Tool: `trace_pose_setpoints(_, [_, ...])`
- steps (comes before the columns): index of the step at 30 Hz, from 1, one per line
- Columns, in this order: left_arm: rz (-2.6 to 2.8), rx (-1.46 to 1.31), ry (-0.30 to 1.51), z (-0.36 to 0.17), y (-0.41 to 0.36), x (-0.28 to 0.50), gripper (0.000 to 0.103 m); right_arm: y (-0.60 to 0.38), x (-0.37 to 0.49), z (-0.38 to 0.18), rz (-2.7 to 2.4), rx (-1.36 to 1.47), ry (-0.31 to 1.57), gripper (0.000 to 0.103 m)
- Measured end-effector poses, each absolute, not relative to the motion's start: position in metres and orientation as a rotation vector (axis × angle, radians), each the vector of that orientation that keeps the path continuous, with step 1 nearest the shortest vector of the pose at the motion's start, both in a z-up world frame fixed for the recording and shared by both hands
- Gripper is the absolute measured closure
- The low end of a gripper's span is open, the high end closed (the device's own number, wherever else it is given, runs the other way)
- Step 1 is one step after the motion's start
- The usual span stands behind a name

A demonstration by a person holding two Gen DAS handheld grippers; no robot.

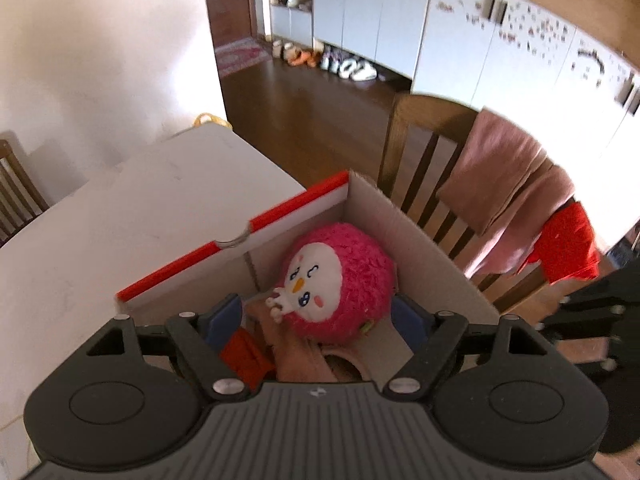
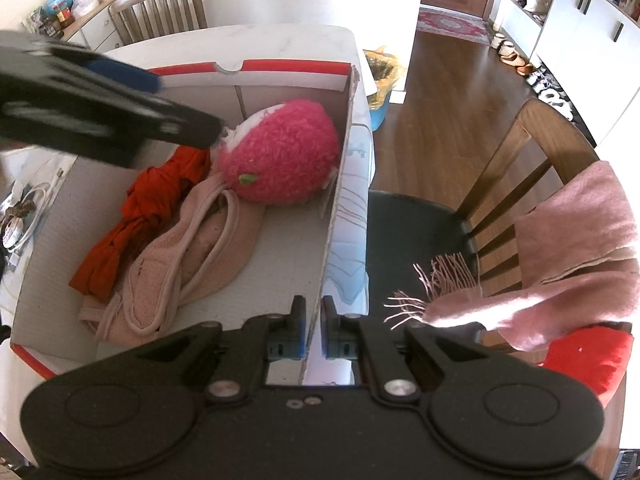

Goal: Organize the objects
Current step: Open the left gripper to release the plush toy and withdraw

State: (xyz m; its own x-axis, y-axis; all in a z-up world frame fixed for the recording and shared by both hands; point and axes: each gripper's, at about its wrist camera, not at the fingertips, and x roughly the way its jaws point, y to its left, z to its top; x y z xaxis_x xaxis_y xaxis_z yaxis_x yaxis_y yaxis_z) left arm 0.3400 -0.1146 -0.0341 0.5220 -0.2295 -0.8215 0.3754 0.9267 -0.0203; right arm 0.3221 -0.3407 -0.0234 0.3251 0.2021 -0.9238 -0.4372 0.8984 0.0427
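An open cardboard box point(image 2: 280, 276) with a red-and-white rim stands on the white table point(image 1: 120, 220). A round pink plush toy point(image 1: 340, 284) point(image 2: 280, 156) lies in its far corner, beside a red cloth point(image 2: 152, 196) and a beige-pink garment point(image 2: 192, 256). My left gripper point(image 1: 318, 314) hovers over the plush with its blue pads spread wide on either side, not touching it. In the right wrist view the left gripper point(image 2: 176, 104) appears blurred at the upper left. My right gripper point(image 2: 314, 312) is shut on the box's near side wall point(image 2: 332, 216).
A wooden chair point(image 2: 532, 148) stands close to the right of the box, with a pink fringed scarf point(image 2: 568, 256) and a red cloth point(image 2: 588, 356) draped on it. A yellow-lined bin point(image 2: 380, 80) sits past the table. Cables and small items point(image 2: 24, 216) lie left of the box.
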Motion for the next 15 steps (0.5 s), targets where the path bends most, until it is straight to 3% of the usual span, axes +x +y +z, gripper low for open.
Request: trace_pose_setpoints(15, [-0.337, 0.056, 0.889, 0.011, -0.016, 0.251, 0.022, -0.338, 0.320, -0.023, 0.401, -0.241, 1.174, 0.097])
